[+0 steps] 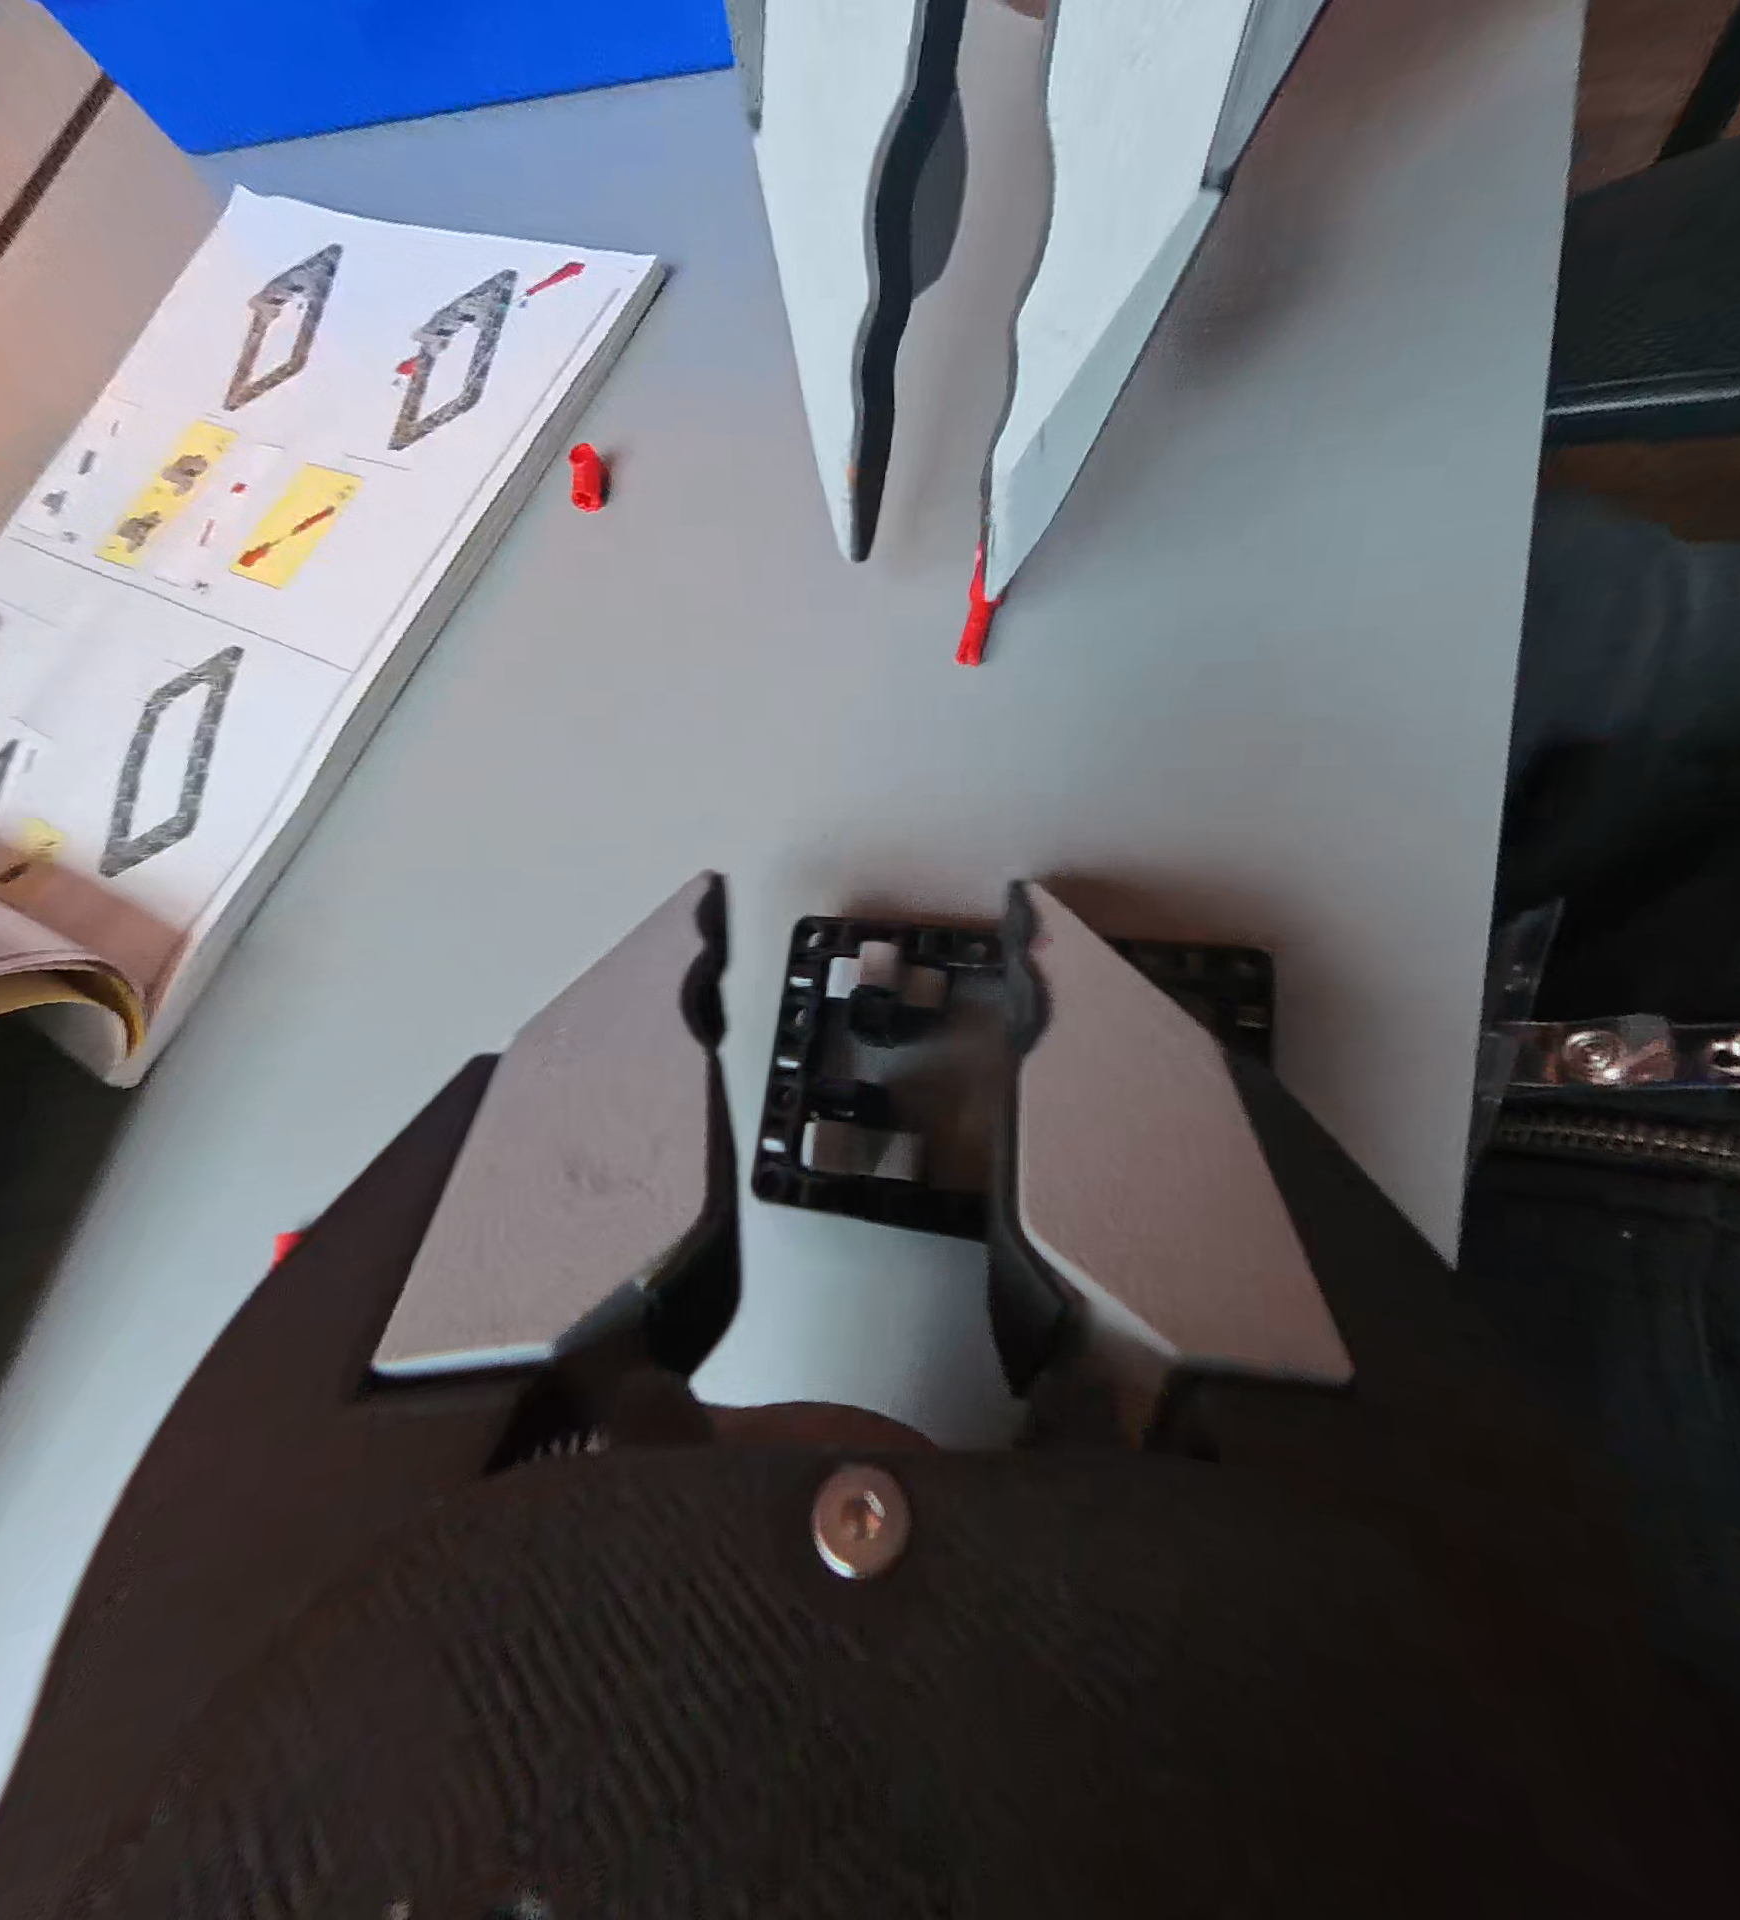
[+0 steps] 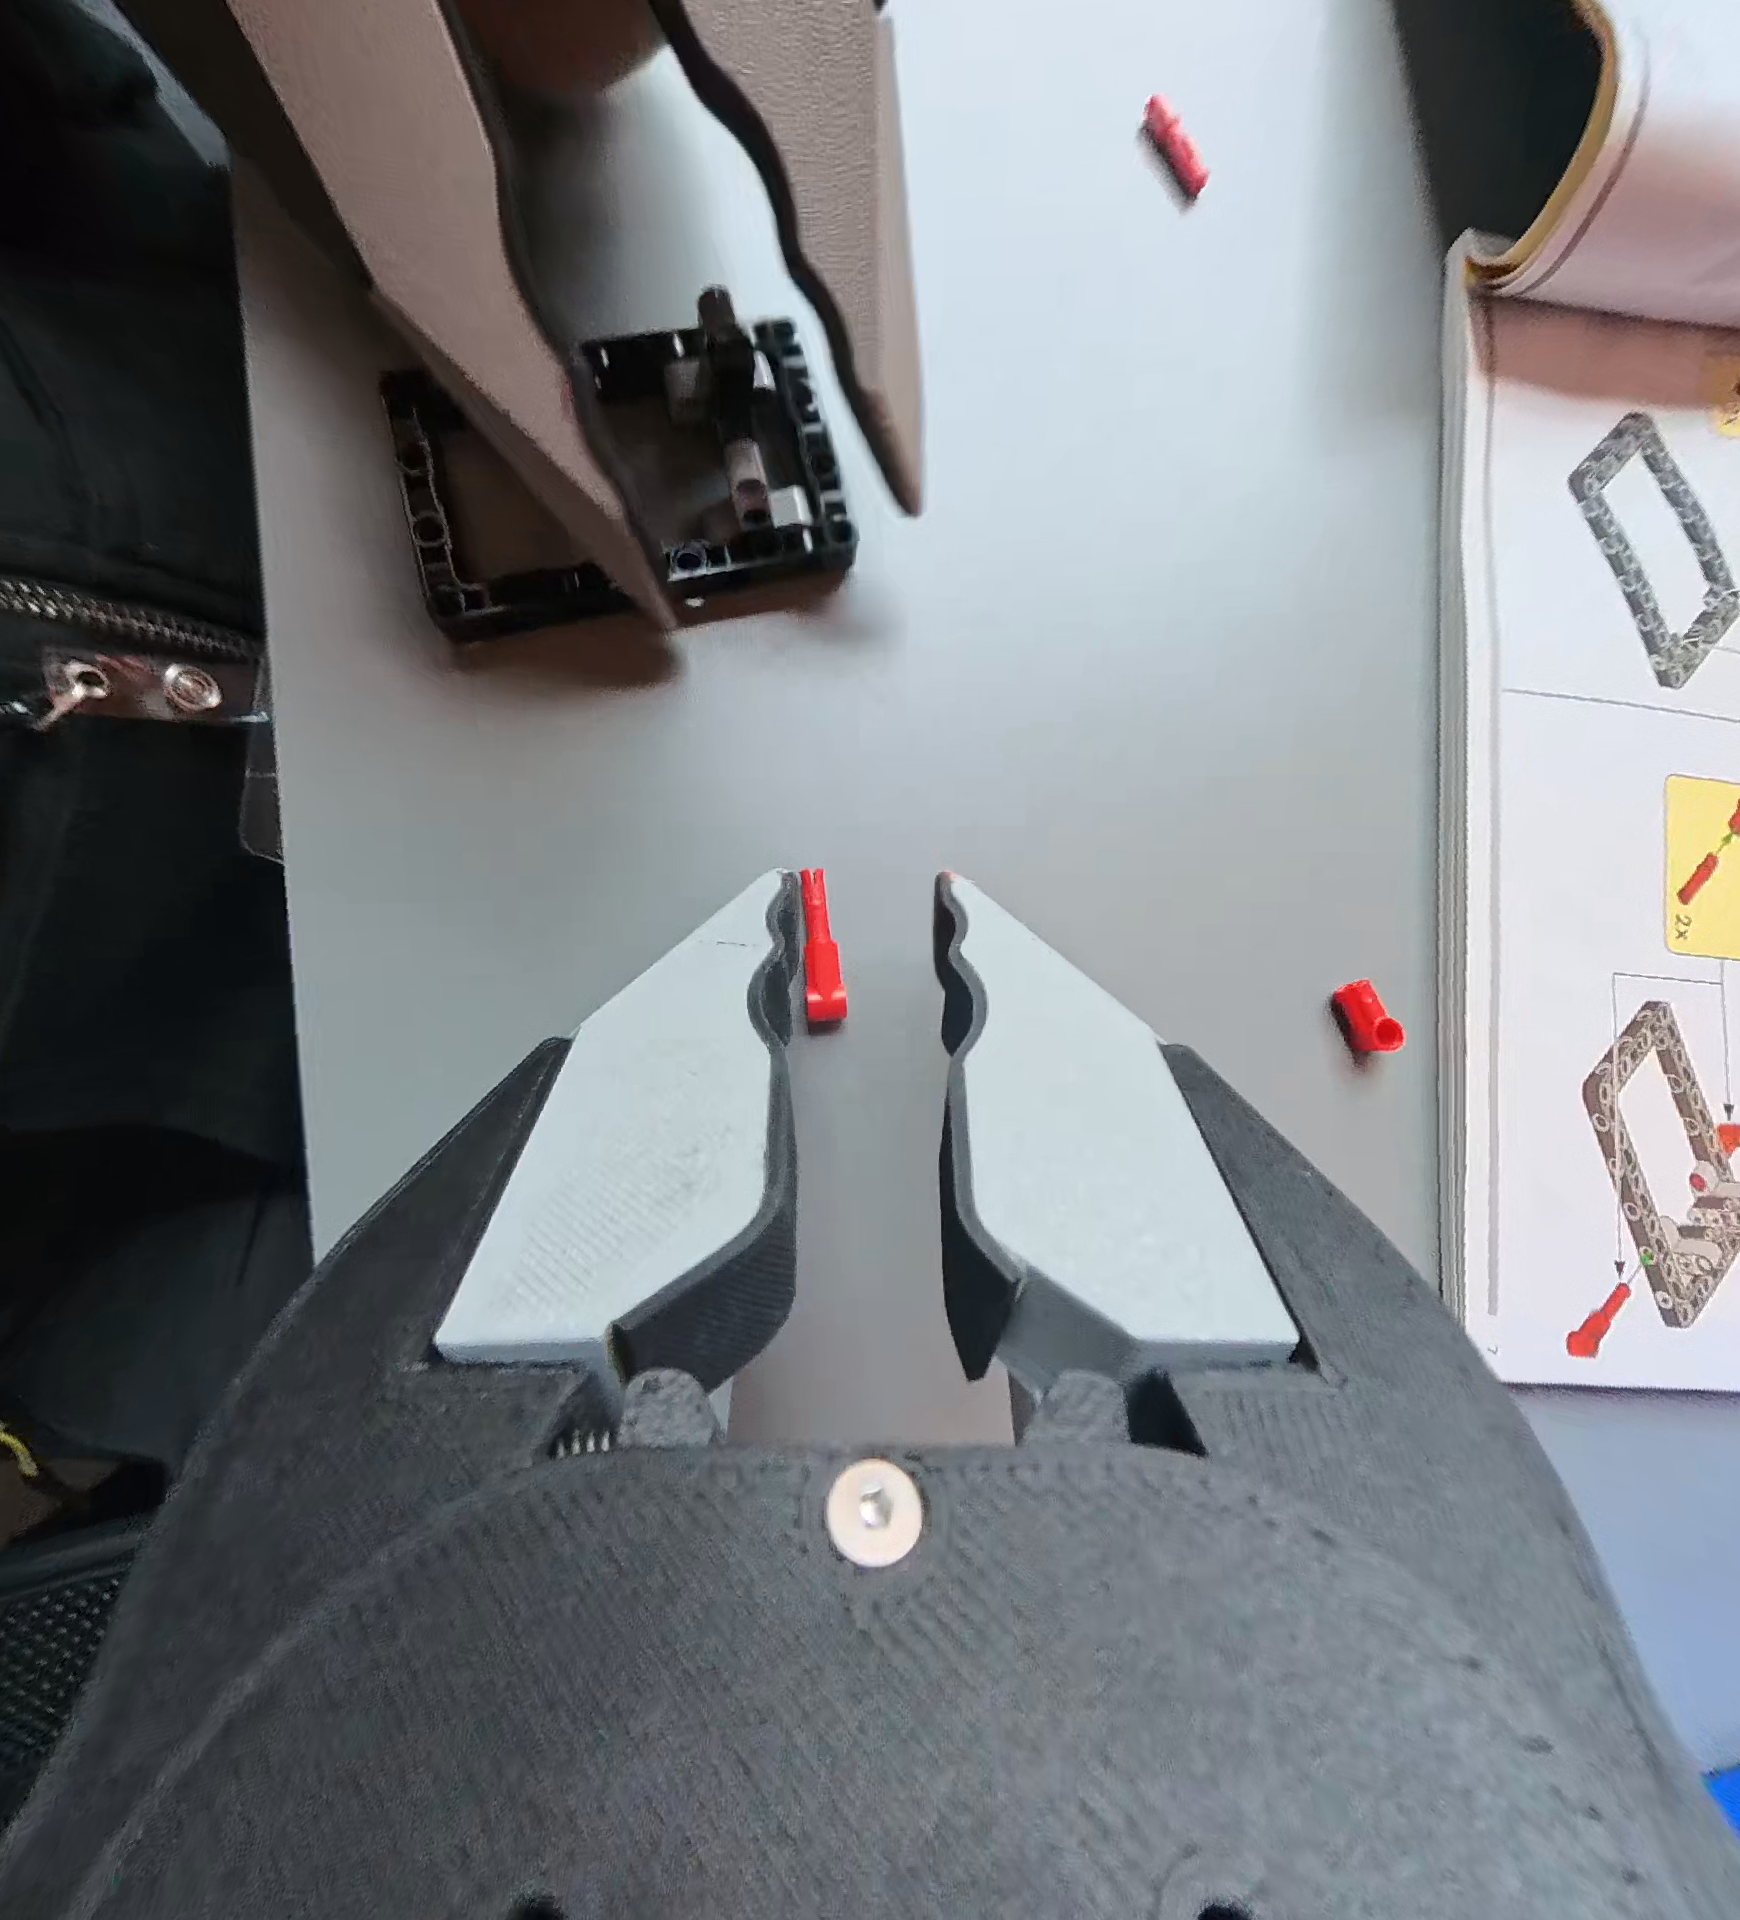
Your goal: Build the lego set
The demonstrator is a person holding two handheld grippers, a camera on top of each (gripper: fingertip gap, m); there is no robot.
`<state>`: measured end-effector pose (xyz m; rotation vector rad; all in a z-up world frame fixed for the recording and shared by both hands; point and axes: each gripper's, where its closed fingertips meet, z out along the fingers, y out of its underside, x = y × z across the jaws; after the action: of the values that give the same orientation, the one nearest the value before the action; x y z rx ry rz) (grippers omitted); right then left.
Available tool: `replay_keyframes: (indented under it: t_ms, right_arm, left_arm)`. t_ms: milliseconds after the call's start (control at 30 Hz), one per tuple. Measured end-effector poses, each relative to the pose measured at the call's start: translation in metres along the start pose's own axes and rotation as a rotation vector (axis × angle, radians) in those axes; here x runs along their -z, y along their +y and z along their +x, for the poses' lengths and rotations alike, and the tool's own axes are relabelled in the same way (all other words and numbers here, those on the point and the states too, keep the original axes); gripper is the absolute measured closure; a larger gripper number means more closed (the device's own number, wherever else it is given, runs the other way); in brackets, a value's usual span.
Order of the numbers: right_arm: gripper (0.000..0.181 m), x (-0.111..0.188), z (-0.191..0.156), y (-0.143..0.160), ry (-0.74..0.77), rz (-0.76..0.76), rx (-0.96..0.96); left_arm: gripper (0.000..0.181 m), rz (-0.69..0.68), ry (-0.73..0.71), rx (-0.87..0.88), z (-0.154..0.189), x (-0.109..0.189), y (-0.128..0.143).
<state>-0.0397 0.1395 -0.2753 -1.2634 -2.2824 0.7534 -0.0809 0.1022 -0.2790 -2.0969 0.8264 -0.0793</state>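
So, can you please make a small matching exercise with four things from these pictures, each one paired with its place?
Things:
1. black frame
2. long red pin
3. short red connector
4. instruction booklet

Places:
A. lying open along one edge of the table
B. between the open fingers of the right hand-held gripper
C. under the open fingers of the left hand-held gripper
D. on bare table between the right hand-held gripper and the booklet

Pairs: 1-C, 2-B, 3-D, 4-A

Bare table (image 2: pixel 1105 644) lies between black frame (image 2: pixel 804 468), red connector (image 2: pixel 1367 1019) and booklet (image 2: pixel 1614 852).
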Motion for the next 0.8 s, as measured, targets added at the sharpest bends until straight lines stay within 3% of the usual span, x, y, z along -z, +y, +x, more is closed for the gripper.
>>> replay_keyframes:
  t_ms: [67, 233, 500, 667, 800]
  right_arm:
    - [0.158, 0.004, -0.003, -0.007, -0.015, 0.045, -0.026]
    - [0.153, 0.005, -0.016, -0.021, -0.019, 0.113, -0.059]
    - [0.150, -0.012, -0.033, -0.042, -0.100, 0.194, -0.152]
    - [0.141, -0.022, -0.034, -0.048, -0.050, 0.184, -0.284]
    - [0.131, -0.032, -0.030, -0.049, -0.017, 0.134, -0.251]
  left_arm:
    - [0.118, 0.007, 0.011, 0.013, -0.001, 0.008, -0.002]
    - [0.125, 0.036, 0.014, 0.045, -0.010, 0.037, 0.005]
    - [0.132, -0.115, 0.106, 0.027, -0.003, 0.019, 0.030]
    - [0.129, -0.076, 0.053, 0.018, -0.006, 0.034, 0.019]
    - [0.120, -0.092, 0.040, 0.133, -0.003, 0.051, 0.027]
